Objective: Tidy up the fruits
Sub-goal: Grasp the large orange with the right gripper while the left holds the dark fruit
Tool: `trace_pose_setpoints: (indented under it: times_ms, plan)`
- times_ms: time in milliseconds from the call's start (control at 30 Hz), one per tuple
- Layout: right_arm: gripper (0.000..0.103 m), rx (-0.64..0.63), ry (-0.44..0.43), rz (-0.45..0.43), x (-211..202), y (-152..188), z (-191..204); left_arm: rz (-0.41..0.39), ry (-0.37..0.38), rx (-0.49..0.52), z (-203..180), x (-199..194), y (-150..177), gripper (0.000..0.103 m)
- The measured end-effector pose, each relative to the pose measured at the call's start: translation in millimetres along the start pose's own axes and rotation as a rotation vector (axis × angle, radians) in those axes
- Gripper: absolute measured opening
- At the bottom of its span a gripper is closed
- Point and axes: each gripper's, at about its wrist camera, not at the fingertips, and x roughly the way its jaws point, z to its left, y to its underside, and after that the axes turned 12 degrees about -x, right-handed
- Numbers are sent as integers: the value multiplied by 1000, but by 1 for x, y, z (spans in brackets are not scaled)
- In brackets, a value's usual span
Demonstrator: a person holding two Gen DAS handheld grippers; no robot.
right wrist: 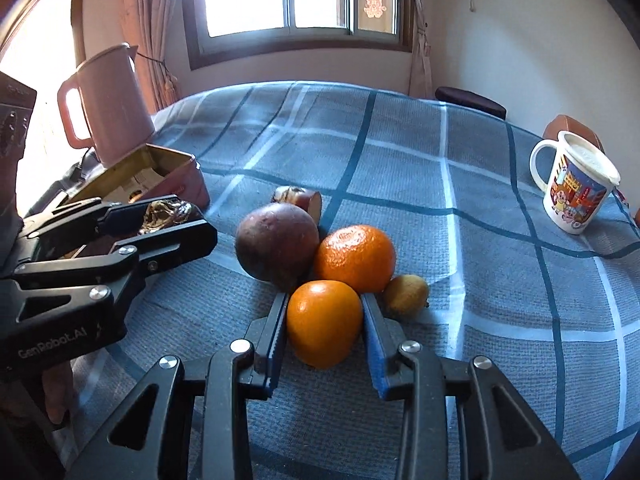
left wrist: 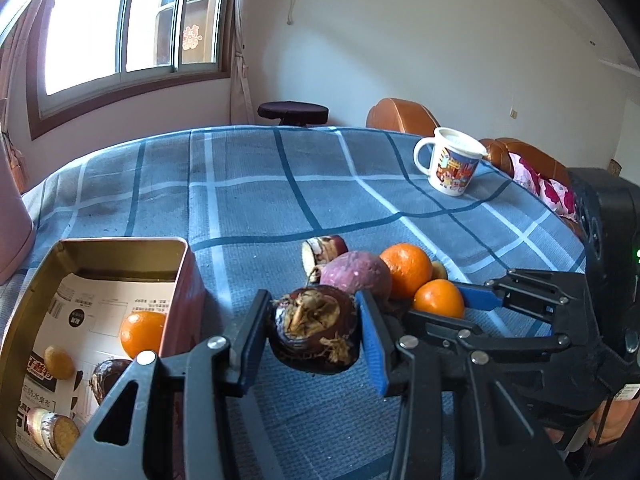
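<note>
Tablecloth beneath; fingers partly hide gripped orange.

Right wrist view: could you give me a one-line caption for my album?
Right gripper closes around an orange from a fruit pile on the checked tablecloth.

Woven cloth tablecloth (matt), metal tin
</note>
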Motion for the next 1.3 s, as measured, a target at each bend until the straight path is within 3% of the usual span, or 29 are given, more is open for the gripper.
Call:
trace_pose_setpoints:
  times_ms: [600, 1300]
  plan:
    - [37, -19, 21, -178, -30, 0, 6, -88, -8, 40, -8, -16, 4, 45]
    - [37, -26, 35, -276, -47, 5, 7, -156, -10, 61, -12, -29, 8, 45]
